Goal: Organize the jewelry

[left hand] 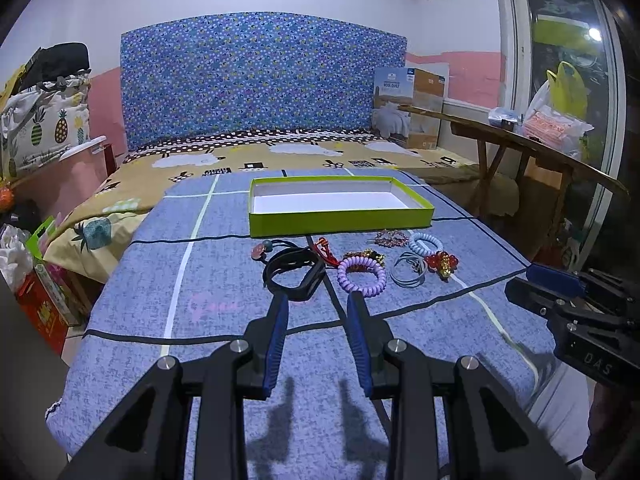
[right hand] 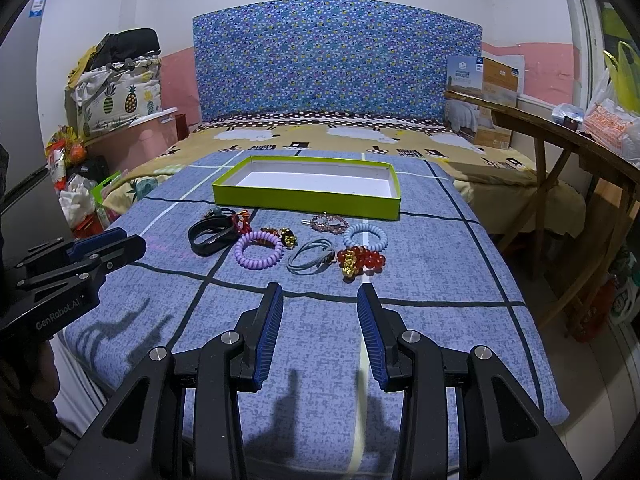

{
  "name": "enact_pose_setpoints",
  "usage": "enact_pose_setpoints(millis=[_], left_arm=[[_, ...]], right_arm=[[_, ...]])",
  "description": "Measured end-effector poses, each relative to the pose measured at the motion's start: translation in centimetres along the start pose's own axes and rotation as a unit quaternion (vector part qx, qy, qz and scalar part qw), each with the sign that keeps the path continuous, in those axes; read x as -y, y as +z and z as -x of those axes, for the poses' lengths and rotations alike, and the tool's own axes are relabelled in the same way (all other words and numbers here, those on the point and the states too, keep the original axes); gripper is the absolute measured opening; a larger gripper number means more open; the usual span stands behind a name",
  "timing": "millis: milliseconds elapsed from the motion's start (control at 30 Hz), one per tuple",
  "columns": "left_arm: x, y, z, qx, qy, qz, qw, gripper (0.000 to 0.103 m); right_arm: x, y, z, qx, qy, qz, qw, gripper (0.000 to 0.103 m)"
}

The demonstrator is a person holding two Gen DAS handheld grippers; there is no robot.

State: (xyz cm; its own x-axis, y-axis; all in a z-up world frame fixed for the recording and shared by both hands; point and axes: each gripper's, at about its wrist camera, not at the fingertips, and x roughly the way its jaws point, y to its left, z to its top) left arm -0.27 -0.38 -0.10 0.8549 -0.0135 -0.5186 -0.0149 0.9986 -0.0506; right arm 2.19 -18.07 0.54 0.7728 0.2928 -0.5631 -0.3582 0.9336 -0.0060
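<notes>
Jewelry lies in a loose row on a blue checked blanket [left hand: 224,280] spread over a bed, seen first from the left wrist. Behind the row sits a shallow lime-green box [left hand: 340,220] with a white, bare inside. Nearest the left gripper [left hand: 318,300] is a black strap band [left hand: 294,276]; its near edge lies just ahead of the fingertips. The gripper's jaws stand apart with nothing between them. Right of the band come a lilac coil hair tie [left hand: 362,276], a grey-blue elastic loop [left hand: 408,272], a red bead bracelet with a gold charm [left hand: 442,264] and a pale blue coil tie [left hand: 426,242]. The right gripper [left hand: 528,280] enters from the right edge, over the blanket. A blue patterned headboard [left hand: 260,80] backs the bed, and a wooden bench [left hand: 540,148] runs along the window side.

From the right wrist, the right gripper [right hand: 320,296] hangs released over bare blanket [right hand: 440,260], nearer than the jewelry. The grey-blue loop [right hand: 310,260] and the red bracelet [right hand: 360,260] lie closest ahead, the lilac tie [right hand: 259,254] to their left, the black band [right hand: 210,236] further left. A small pink beaded piece [right hand: 330,222] rests just before the green box [right hand: 308,200]. The left gripper [right hand: 120,244] shows at the left edge. Nothing blocks the way to the row.
</notes>
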Motion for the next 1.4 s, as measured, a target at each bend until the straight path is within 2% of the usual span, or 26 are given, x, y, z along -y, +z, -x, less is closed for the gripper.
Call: enact_pose_setpoints(millis=[1400], left_arm=[[-0.24,0.06,0.1,-0.005,-0.006,0.001,1.0,0.032]], right_arm=[[-0.21,-0.05,-0.33,-0.001,0.002,0.001,1.0,0.039]])
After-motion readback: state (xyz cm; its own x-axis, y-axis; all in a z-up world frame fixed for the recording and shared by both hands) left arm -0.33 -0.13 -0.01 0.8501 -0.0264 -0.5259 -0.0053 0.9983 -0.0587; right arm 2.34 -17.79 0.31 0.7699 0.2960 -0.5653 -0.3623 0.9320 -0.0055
